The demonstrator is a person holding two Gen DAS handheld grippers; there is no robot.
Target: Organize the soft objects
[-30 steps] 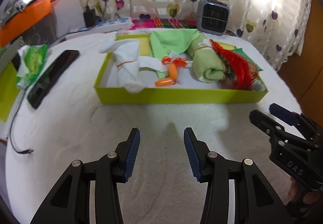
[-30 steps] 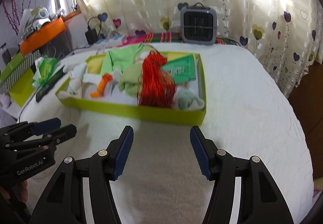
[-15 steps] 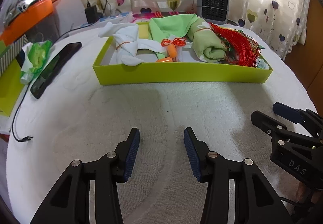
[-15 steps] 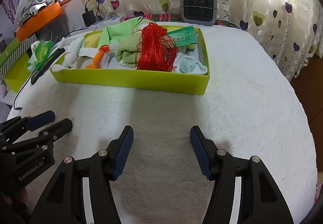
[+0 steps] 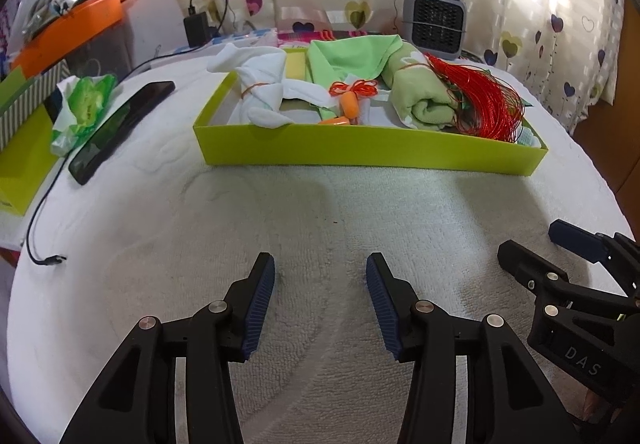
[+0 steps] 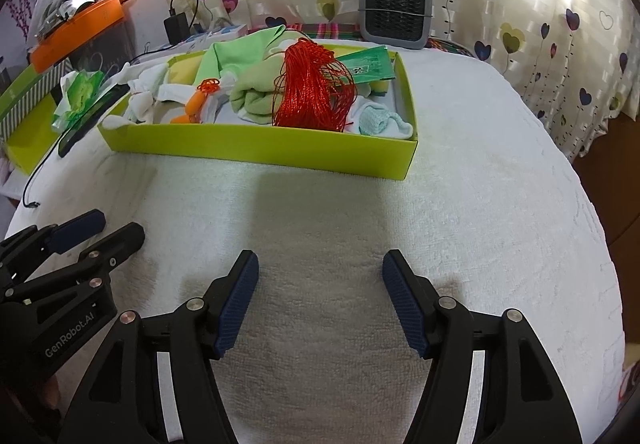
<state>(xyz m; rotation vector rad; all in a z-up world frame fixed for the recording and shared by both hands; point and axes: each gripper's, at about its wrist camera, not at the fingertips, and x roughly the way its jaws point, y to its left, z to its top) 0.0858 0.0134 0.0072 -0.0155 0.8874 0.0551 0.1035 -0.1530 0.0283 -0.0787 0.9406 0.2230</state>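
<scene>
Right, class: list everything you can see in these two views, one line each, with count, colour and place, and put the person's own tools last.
tray: 1, lime green, on the white towel
towel: 1, white, covering the surface
rolled cloth: 1, pale green, in the tray
red cord bundle: 1, red, in the tray beside the rolled cloth
tied white cloth: 1, white, tray's left end
orange pieces: 2, orange, mid-tray
fan heater: 1, grey, behind the tray
phone: 1, black, left of the tray
left tongs: 1, black with blue pads, jaws opening, nothing between them
right tongs: 1, black with blue pads, jaws opening, nothing between them
</scene>
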